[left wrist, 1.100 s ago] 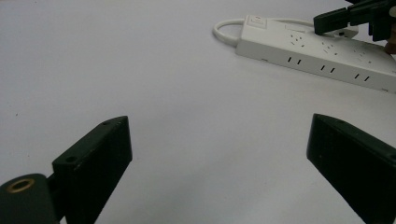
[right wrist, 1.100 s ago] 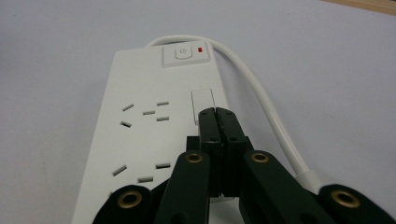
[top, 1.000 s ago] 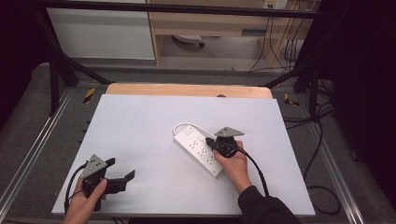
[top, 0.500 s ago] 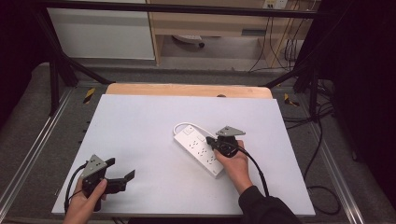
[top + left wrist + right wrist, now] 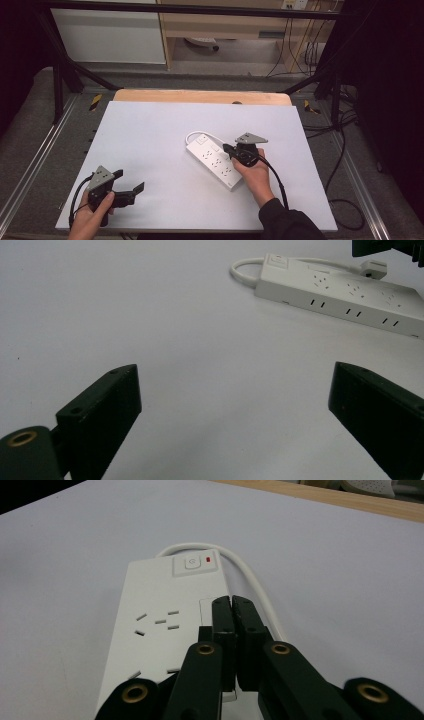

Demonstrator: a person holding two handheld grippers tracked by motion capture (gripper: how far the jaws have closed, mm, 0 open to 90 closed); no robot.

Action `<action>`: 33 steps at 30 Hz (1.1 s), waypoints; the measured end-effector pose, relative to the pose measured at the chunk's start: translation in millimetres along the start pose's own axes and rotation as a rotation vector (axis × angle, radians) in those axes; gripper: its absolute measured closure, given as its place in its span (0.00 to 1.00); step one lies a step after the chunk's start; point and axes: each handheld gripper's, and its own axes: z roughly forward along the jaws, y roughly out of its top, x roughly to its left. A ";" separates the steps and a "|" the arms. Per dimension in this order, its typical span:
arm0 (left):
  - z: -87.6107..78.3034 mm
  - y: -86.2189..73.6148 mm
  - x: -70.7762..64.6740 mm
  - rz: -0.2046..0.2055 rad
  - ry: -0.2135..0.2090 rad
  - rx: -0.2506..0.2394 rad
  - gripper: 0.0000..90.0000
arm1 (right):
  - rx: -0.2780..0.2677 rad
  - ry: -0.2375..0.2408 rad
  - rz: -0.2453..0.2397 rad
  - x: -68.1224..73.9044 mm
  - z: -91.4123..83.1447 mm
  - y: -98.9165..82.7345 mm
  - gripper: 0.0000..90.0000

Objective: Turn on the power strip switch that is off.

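A: Power strip [image 5: 215, 161] position?
B: Lying flat on white counter [image 5: 150, 130], right of centre, set diagonally. Switch end [image 5: 194, 563] with red light pointing away, white cord [image 5: 250, 582] looping round that end.
A: Right gripper [image 5: 229, 148]?
B: Over near half of strip, right hand [image 5: 256, 172] behind it. Jaws clenched together, tips above strip's top face beside a socket [image 5: 159, 622]. Small white plug [image 5: 374, 266] seen under it from left gripper view; can't tell if pinched.
A: Left gripper [image 5: 131, 184]?
B: Near front left corner of counter, well apart from strip, held in left hand [image 5: 92, 217]. Jaws spread wide, released, bare counter between them.
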 end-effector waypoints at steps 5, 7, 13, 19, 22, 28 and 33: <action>0.1 -0.3 -0.1 -0.002 0.003 -0.001 0.07 | -0.009 0.004 0.003 -0.7 -3.2 2.6 0.96; 0.4 -0.4 0.0 -0.001 0.005 0.001 0.07 | -0.016 0.005 0.010 -1.7 -4.9 3.9 0.95; 0.1 -0.5 0.1 -0.002 0.006 0.000 0.07 | -0.029 0.005 0.023 -5.6 -10.0 6.8 0.91; -0.1 -0.4 0.2 -0.001 0.005 -0.001 0.07 | -0.043 0.010 0.043 -9.4 -13.8 9.0 0.86; 0.0 -0.4 0.2 -0.003 0.005 -0.001 0.07 | -0.047 0.009 0.055 -11.3 -15.5 9.8 0.80; -0.3 -0.4 0.2 -0.002 0.007 -0.001 0.07 | -0.054 0.003 0.091 -16.1 -21.5 12.0 0.62; -0.3 -0.4 0.2 -0.002 0.006 -0.001 0.07 | -0.055 -0.007 0.128 -21.1 -27.5 14.1 0.41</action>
